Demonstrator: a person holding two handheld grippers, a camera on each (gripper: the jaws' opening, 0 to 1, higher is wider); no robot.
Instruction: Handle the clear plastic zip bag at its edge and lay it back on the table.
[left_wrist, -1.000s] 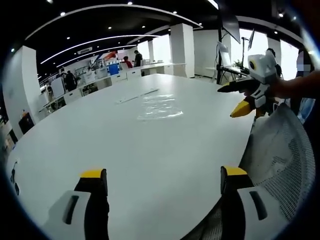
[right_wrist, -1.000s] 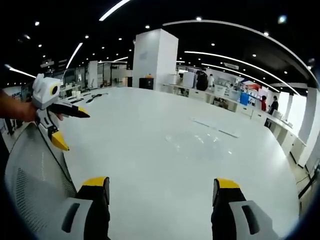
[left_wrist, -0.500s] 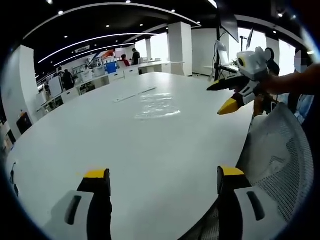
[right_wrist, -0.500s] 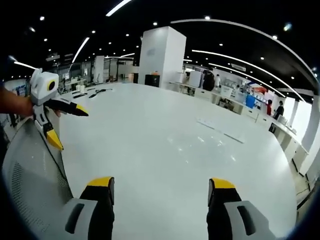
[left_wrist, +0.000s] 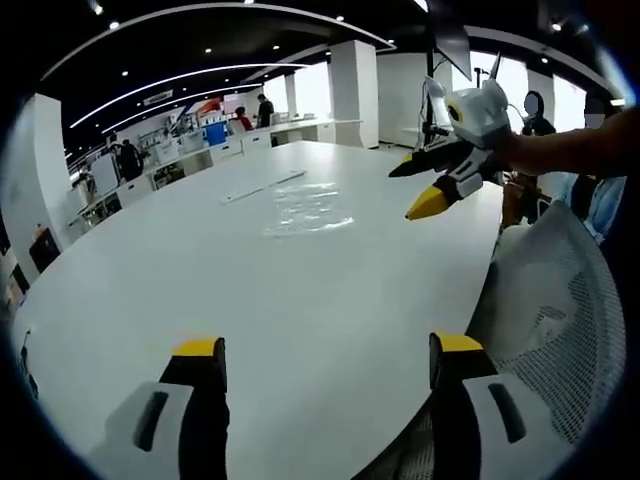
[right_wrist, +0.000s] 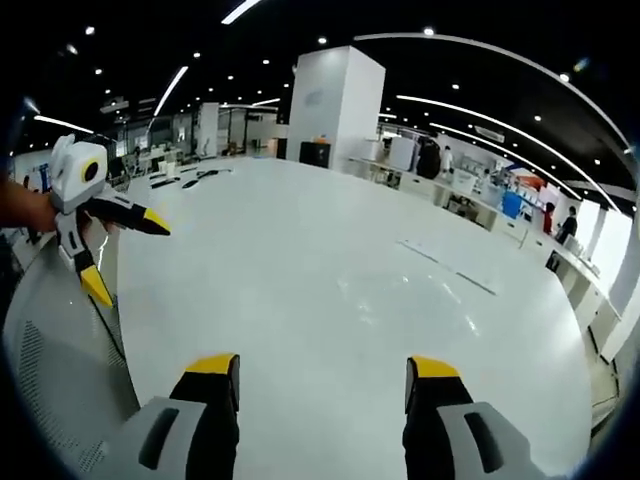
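The clear plastic zip bag (left_wrist: 308, 208) lies flat on the white counter (left_wrist: 250, 300), well apart from both tools; in the left gripper view it sits toward 12 o'clock from the jaws, a glossy crinkled sheet near a thin strip (left_wrist: 262, 187) that rests just beyond it. In the right gripper view the bag (right_wrist: 400, 290) reads only as a faint sheen on the counter (right_wrist: 300, 330), at about 1 o'clock from the jaws.

By the look of it the bag is very light, limp and slick, with no stiffness of its own, so it will likely sag and slide on the smooth top. A pinch at one edge, ideally the thicker zip seam, seems the surest hold. Which edge carries the seam is too blurred to tell. It appears to hold nothing, though its clearness makes that uncertain.

The left hand-held gripper (left_wrist: 318, 362) has its jaws spread wide with nothing between them. The right hand-held gripper (right_wrist: 322, 375) is likewise spread and empty; seen from the left gripper view (left_wrist: 430, 185), it hangs over the counter at 2 o'clock with jaws parted. A mesh chair back (left_wrist: 555, 330) stands at the counter's near edge.
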